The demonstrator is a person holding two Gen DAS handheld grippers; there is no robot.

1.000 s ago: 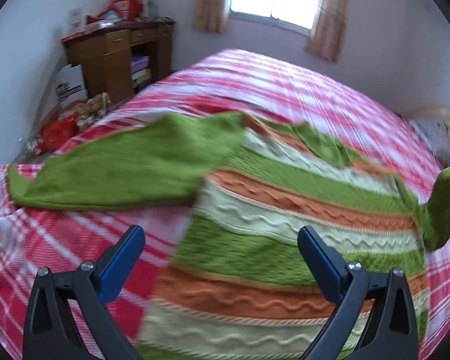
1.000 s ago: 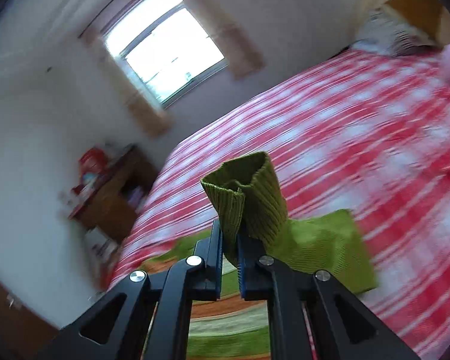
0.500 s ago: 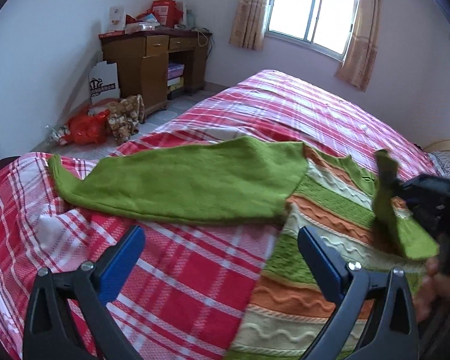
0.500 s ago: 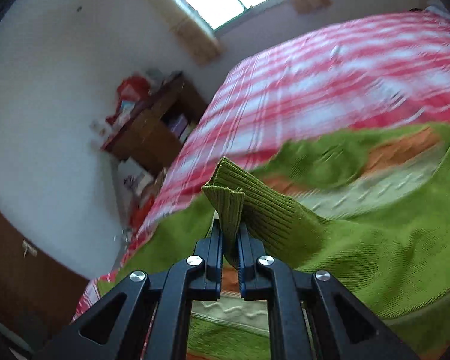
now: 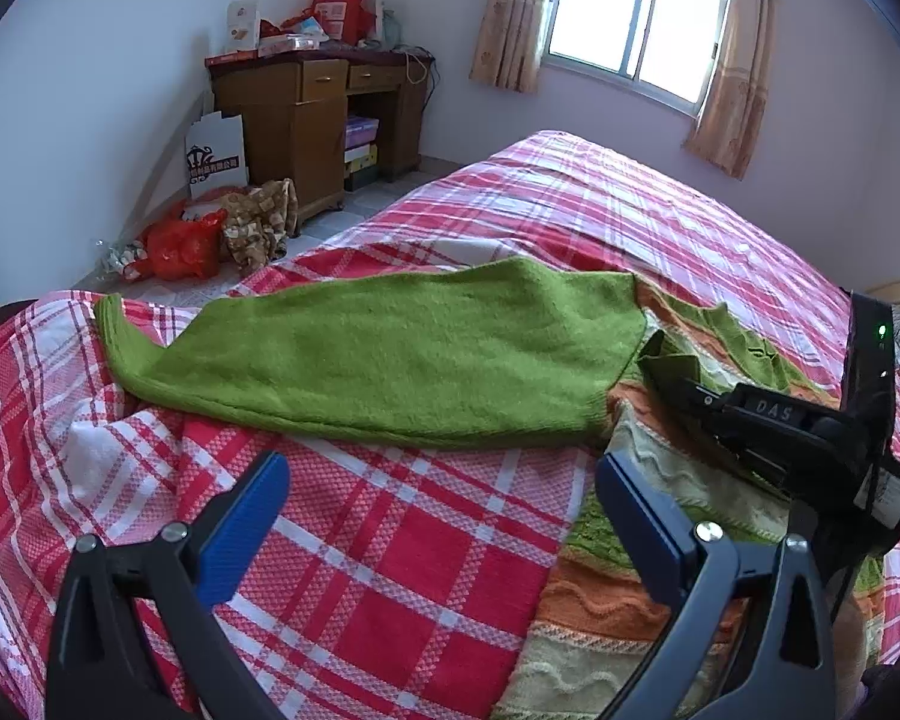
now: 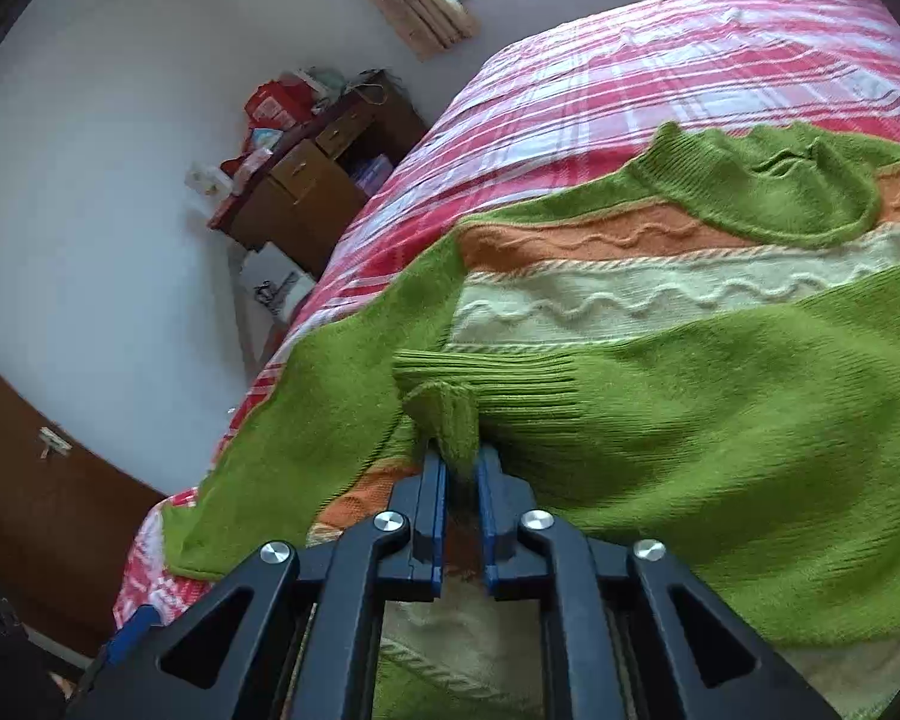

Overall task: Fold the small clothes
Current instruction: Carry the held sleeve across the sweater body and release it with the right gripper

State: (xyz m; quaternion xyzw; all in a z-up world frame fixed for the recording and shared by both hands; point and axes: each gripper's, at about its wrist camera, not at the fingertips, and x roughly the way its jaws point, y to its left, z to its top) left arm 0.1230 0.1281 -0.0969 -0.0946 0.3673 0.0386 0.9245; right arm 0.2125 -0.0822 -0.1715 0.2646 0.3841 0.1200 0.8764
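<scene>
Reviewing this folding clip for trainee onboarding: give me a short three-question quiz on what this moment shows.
1. True or false: the left gripper holds the sweater.
2. What sits between the right gripper's pads? A) collar B) sleeve cuff C) bedspread
3. Where does the other sleeve lie?

Key:
1. False; it is open over the plaid bedspread.
2. B; its jaws have just been opening slightly.
3. Spread out flat across the bedspread, off the sweater's body.
</scene>
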